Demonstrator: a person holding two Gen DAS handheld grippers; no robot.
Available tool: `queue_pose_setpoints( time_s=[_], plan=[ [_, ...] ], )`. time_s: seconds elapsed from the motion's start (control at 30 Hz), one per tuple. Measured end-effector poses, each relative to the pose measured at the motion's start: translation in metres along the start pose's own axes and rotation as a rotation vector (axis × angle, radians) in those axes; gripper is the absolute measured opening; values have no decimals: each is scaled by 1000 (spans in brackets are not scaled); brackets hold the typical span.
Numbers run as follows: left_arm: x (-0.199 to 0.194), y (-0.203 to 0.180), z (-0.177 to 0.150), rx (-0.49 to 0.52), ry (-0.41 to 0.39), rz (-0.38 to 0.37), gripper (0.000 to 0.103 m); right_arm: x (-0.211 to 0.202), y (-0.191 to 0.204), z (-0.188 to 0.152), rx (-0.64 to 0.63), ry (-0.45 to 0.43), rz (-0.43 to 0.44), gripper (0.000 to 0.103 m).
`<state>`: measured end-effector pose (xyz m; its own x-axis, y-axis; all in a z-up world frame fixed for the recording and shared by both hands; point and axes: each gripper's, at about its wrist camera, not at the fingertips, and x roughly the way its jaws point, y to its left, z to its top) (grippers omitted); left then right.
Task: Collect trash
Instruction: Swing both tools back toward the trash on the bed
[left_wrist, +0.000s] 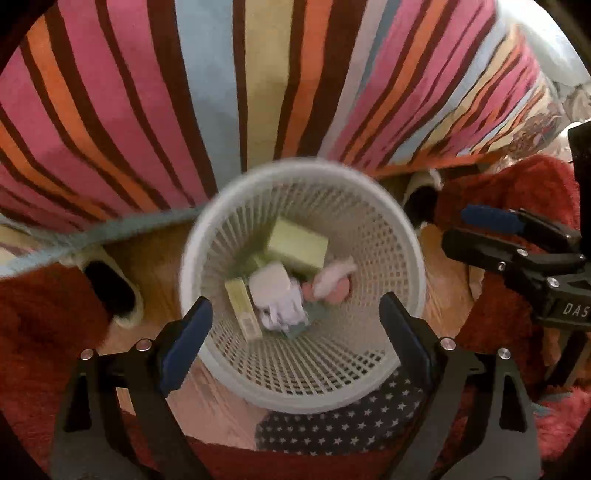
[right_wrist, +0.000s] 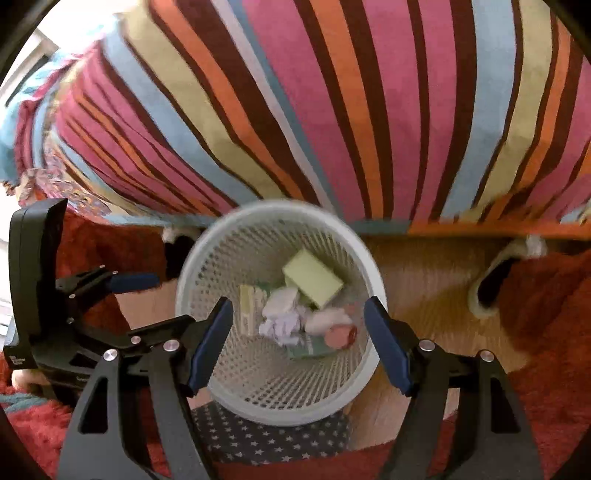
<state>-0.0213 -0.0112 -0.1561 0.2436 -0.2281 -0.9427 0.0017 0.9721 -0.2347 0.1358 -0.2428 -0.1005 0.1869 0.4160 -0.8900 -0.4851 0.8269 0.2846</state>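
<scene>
A white mesh waste basket (left_wrist: 410, 258) stands on the floor below both grippers; it also shows in the right wrist view (right_wrist: 199, 266). Inside lie a pale green box (left_wrist: 297, 243) (right_wrist: 314, 282), crumpled white paper (left_wrist: 280, 299) (right_wrist: 282, 317), a yellow-green carton (left_wrist: 242, 308) and a pink wad (left_wrist: 334, 282) (right_wrist: 338, 332). My left gripper (left_wrist: 295, 328) is open and empty above the basket. My right gripper (right_wrist: 299, 339) is open and empty above it too. The right gripper shows at the right of the left wrist view (left_wrist: 491, 229); the left one at the left of the right wrist view (right_wrist: 136, 282).
A bed with a striped cover (left_wrist: 221, 92) (right_wrist: 369, 110) rises behind the basket. Slippers (left_wrist: 110, 288) (right_wrist: 491, 284) lie on the wooden floor (right_wrist: 424, 280) at the bed's edge. A red shaggy rug (left_wrist: 44, 325) and a star-patterned cloth (left_wrist: 332, 424) lie near the basket.
</scene>
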Motion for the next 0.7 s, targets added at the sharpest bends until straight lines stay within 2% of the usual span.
queue_pose_setpoints(
  time_s=[0.07,0.17,0.27,0.4,0.43,0.53,0.6,0.7],
  plan=[
    [-26,-1,6,21,-65,20,89,-24,5,8,-25,-83,8,70],
    [-72,10,28,-5,-157,-12,89,-65,11,32,-58,-221,20,70],
    [-123,28,70,-22,-283,-2,89,-97,18,73,-119,-367,-26,70],
    [-173,51,148,-4,-463,134,89,-113,17,149,-107,-508,-54,70],
    [-181,58,180,-14,-507,167,89,-112,17,172,-103,-537,-51,70],
    [-184,71,247,-28,-548,213,89,-99,21,230,-82,-567,-62,70],
    [-173,78,300,-48,-551,291,89,-86,21,262,-65,-573,-83,70],
    [-158,87,349,-69,-536,318,89,-66,17,300,-26,-551,-96,70]
  ],
)
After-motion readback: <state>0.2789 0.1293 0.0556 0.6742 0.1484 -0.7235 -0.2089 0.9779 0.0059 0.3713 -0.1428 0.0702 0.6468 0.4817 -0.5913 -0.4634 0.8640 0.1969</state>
